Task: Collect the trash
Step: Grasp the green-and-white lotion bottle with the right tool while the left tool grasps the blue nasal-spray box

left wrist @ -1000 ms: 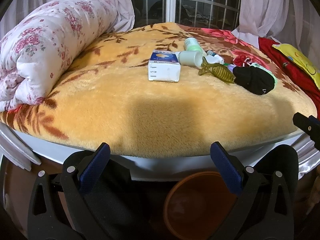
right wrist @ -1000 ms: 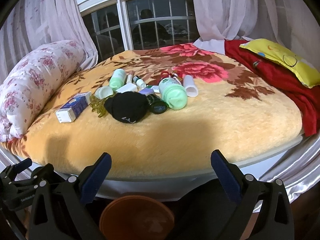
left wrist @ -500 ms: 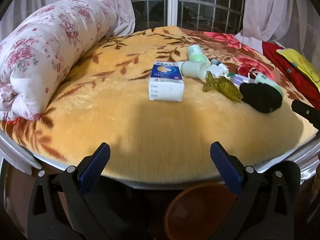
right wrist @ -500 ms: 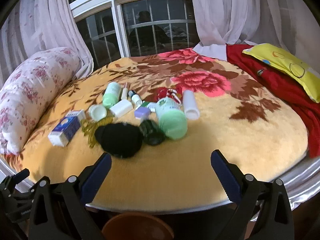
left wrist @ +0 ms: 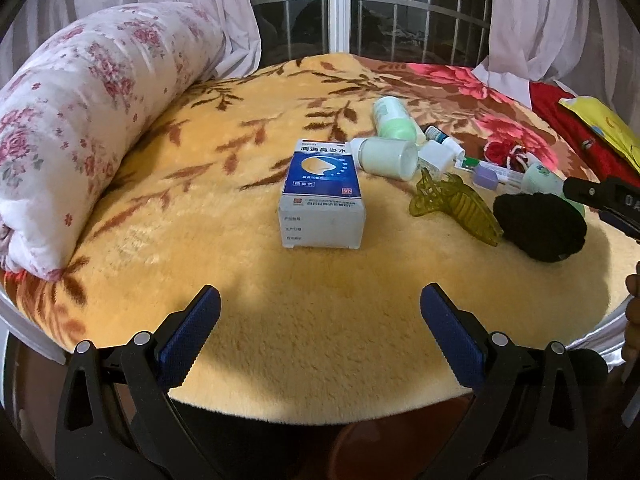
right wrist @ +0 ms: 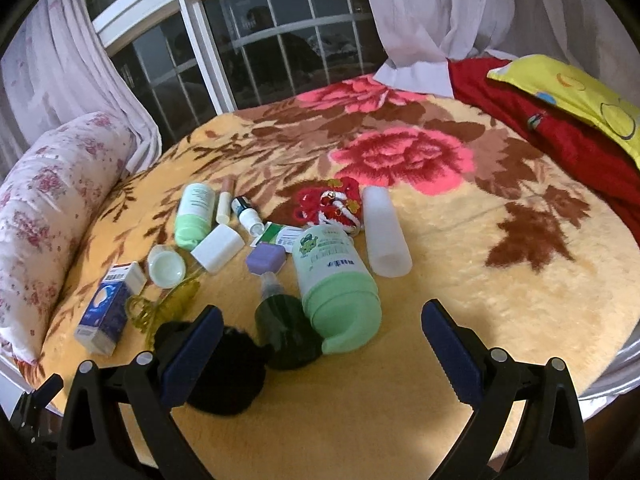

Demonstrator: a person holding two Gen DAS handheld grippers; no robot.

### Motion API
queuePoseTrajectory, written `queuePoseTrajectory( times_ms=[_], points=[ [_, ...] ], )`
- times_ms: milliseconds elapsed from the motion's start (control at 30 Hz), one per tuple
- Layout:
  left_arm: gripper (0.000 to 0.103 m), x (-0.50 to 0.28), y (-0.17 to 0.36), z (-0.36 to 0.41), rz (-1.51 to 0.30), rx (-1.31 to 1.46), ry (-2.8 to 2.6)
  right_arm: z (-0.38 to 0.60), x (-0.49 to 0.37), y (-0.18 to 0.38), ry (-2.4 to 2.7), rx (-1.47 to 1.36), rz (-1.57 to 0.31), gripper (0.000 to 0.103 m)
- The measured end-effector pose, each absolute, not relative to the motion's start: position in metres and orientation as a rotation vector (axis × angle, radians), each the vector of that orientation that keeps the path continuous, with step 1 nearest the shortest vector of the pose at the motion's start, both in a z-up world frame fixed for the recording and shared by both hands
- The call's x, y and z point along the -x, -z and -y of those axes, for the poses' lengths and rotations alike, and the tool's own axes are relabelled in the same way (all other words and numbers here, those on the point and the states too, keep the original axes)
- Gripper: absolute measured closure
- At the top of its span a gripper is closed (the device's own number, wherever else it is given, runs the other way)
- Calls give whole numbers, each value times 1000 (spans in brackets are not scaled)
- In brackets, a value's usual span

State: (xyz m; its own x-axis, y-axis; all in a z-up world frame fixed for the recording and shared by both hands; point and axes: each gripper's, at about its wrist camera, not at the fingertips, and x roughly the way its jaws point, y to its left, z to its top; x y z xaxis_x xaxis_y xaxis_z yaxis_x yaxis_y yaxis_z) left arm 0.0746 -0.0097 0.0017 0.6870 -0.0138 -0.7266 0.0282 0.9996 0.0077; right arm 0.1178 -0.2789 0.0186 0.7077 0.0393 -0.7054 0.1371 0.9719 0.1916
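Observation:
A blue and white medicine box (left wrist: 322, 196) lies on the yellow floral blanket (left wrist: 240, 288), straight ahead of my open, empty left gripper (left wrist: 320, 328). Right of it lie a white jar (left wrist: 386, 156), a green bottle (left wrist: 393, 118), a yellow hair clip (left wrist: 456, 206) and a black cloth wad (left wrist: 540, 226). My right gripper (right wrist: 320, 340) is open and empty, just short of a big green bottle (right wrist: 338, 288) and a dark green bottle (right wrist: 286, 330). The black wad (right wrist: 224, 372) lies at its left finger. The box (right wrist: 106, 310) shows at the left.
A rolled floral quilt (left wrist: 80, 120) lies along the left of the round bed. A red blanket (right wrist: 560, 136) and yellow pillow (right wrist: 576, 96) lie at the right. A white tube (right wrist: 386, 232) and red pouch (right wrist: 332, 206) lie further in. An orange bin (left wrist: 400, 444) stands below the bed edge.
Both grippers have risen and moved forward over the bed edge toward the pile. The orange bin has dropped out of the right wrist view. The items have not moved.

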Motion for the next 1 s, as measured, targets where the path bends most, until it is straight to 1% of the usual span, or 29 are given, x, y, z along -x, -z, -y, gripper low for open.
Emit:
queuePoseTrajectory(
  times_ms=[433, 600, 867, 933, 967, 1000],
  points=[
    [5, -104, 9, -10, -829, 63, 41, 285, -161, 1, 58, -308, -861, 6],
    [5, -107, 14, -12, -822, 61, 45, 288, -179, 11, 63, -318, -919, 23],
    [5, -107, 16, -12, -811, 52, 52, 282, -198, 22, 64, -248, -961, 29],
    [5, -107, 16, -11, -811, 54, 53, 285, -197, 24, 47, -241, -959, 35],
    [5, -108, 15, -11, -812, 56, 55, 287, -196, 24, 46, -234, -959, 47],
    [5, -108, 15, -12, -812, 58, 56, 289, -195, 24, 55, -220, -967, 51]
  ],
)
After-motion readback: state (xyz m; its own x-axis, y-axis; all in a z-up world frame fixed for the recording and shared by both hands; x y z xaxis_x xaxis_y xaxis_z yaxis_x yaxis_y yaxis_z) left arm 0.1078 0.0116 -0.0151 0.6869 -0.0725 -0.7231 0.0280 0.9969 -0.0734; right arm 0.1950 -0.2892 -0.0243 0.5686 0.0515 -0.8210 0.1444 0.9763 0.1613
